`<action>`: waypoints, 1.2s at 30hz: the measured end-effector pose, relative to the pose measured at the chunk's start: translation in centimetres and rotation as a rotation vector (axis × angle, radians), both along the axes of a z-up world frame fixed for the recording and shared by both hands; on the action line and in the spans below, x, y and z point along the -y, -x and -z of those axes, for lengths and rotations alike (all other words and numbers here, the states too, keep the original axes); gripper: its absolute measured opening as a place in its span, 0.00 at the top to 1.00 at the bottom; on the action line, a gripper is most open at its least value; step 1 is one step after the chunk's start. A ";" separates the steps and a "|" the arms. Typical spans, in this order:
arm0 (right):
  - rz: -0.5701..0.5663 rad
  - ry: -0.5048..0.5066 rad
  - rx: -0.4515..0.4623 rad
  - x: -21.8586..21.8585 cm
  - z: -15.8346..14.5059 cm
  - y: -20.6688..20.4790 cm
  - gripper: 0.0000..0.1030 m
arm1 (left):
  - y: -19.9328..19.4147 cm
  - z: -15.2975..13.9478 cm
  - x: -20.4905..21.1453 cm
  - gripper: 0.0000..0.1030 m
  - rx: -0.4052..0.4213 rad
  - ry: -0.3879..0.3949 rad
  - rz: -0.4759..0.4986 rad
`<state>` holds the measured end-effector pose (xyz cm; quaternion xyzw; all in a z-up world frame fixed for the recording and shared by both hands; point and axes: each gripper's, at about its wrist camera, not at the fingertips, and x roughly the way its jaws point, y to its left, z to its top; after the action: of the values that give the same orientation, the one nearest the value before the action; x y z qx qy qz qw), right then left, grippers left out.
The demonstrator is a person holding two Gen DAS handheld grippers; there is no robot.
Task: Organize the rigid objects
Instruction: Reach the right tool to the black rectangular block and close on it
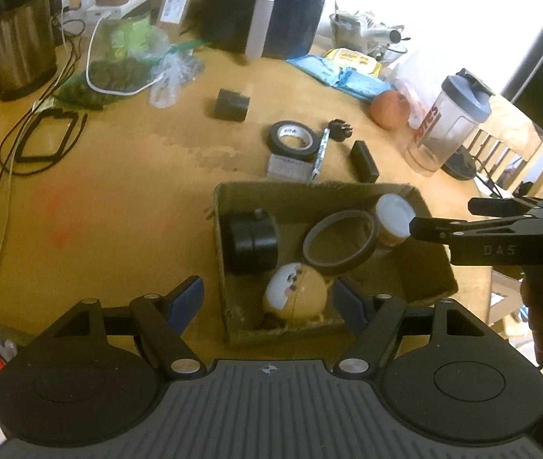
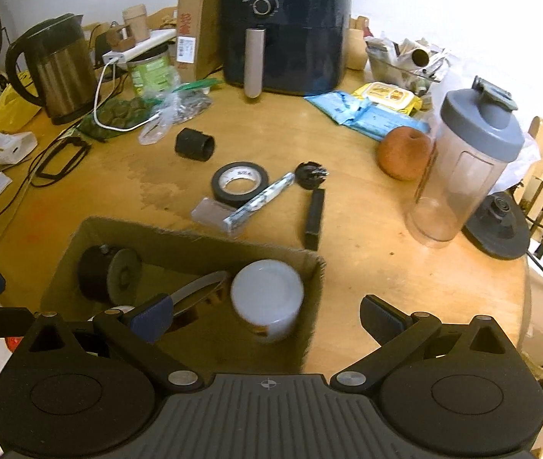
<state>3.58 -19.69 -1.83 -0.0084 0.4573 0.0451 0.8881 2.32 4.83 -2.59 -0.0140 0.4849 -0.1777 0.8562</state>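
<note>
A cardboard box [image 1: 430,267] sits on the wooden table. It holds a black cylinder [image 1: 250,243], a brown tape ring [image 1: 338,241], a white-lidded jar [image 1: 393,218] and a yellow ball [image 1: 296,292]. My left gripper [image 1: 269,302] is open and empty over the box's near end. My right gripper [image 2: 267,315] is open and empty above the jar [image 2: 267,298] at the box's right end [image 2: 315,290]. Beyond the box lie a black tape roll [image 2: 238,183], a pen [image 2: 260,201], a black bar [image 2: 315,218], a black plug [image 2: 309,174] and a black tube [image 2: 194,144].
A kettle [image 2: 61,72], an air fryer [image 2: 284,26], a shaker bottle [image 2: 466,168], an orange fruit [image 2: 403,155], bags and cables [image 2: 45,160] crowd the table's back and sides. The table edge [image 2: 516,306] runs at the right, with a chair beyond it.
</note>
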 end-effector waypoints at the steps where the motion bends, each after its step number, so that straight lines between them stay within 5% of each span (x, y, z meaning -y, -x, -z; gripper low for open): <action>1: 0.003 -0.001 -0.002 0.2 0.0 -0.2 0.00 | -0.2 -0.1 0.2 0.28 0.003 0.002 0.001; 13: -0.001 -0.029 -0.009 2.9 0.5 -4.9 0.01 | -2.7 -1.3 1.8 0.28 0.029 0.003 -0.011; 28: -0.066 -0.024 -0.069 4.1 3.9 -11.8 0.22 | -3.7 -1.6 1.4 0.28 0.004 -0.007 -0.103; 36: -0.085 0.010 -0.131 3.5 7.0 -14.9 0.40 | -3.9 -1.3 0.4 0.28 -0.017 -0.013 -0.175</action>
<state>18.50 -23.15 -8.87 -0.0294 0.5139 0.0807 0.8535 6.19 4.41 -1.32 -0.0523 0.4902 -0.0991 0.8644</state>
